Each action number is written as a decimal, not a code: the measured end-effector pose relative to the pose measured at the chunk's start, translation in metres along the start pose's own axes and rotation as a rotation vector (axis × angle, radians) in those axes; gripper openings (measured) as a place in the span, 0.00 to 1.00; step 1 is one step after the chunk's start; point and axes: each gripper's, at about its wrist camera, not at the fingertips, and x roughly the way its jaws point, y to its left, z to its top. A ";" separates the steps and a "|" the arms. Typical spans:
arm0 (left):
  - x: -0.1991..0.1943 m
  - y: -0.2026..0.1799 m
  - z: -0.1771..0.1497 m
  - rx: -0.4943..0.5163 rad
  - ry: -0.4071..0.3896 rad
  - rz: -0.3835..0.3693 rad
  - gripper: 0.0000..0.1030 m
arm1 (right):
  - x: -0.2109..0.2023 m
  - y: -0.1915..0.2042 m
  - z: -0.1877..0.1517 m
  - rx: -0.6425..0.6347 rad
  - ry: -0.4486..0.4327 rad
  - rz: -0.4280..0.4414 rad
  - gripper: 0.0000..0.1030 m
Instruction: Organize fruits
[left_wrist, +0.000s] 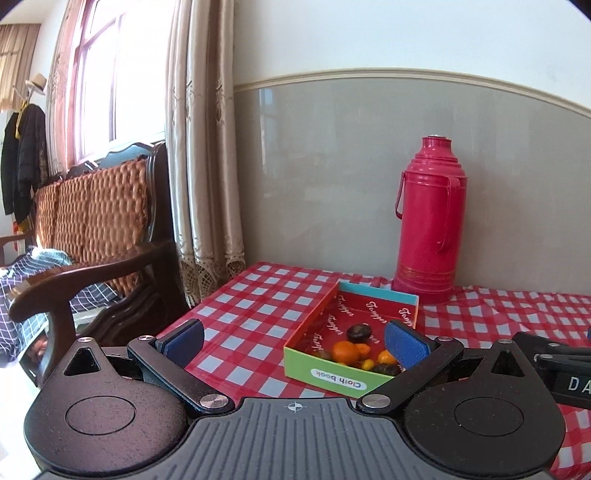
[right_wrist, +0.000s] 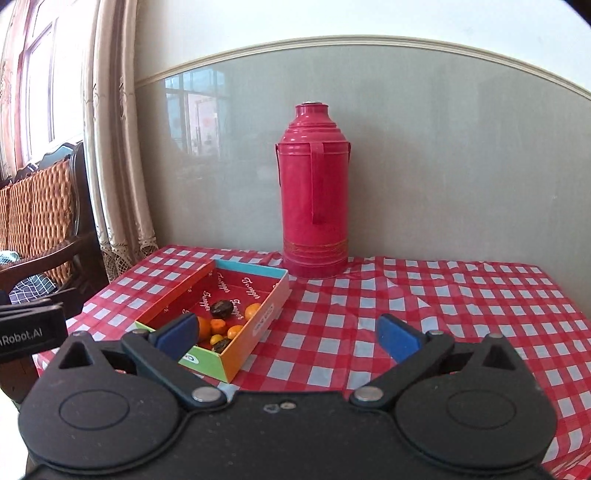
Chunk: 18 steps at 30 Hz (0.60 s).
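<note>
A shallow cardboard box (left_wrist: 322, 373) with a red inside lies on the checked tablecloth; it also shows in the right wrist view (right_wrist: 243, 350). In it lie several small fruits: an orange one (left_wrist: 345, 352), a dark one (left_wrist: 358, 332) and smaller orange and yellow pieces (right_wrist: 253, 310). My left gripper (left_wrist: 295, 345) is open and empty, held just in front of the box. My right gripper (right_wrist: 290, 334) is open and empty, to the right of the box, above the cloth.
A tall red thermos (left_wrist: 428, 221) stands behind the box by the grey wall, also in the right wrist view (right_wrist: 314, 192). A wooden chair (left_wrist: 92, 236) with a woven cushion stands left of the table. The right gripper's body (left_wrist: 554, 365) shows at the left view's right edge.
</note>
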 end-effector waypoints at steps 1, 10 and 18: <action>0.001 0.000 -0.001 -0.002 0.003 -0.002 1.00 | 0.000 -0.001 0.000 0.008 0.002 0.004 0.94; 0.007 -0.001 -0.006 -0.011 0.029 -0.014 1.00 | 0.002 0.000 -0.003 0.016 0.015 0.007 0.94; 0.008 -0.002 -0.007 -0.010 0.031 -0.018 1.00 | 0.002 0.001 -0.003 0.019 0.015 0.013 0.94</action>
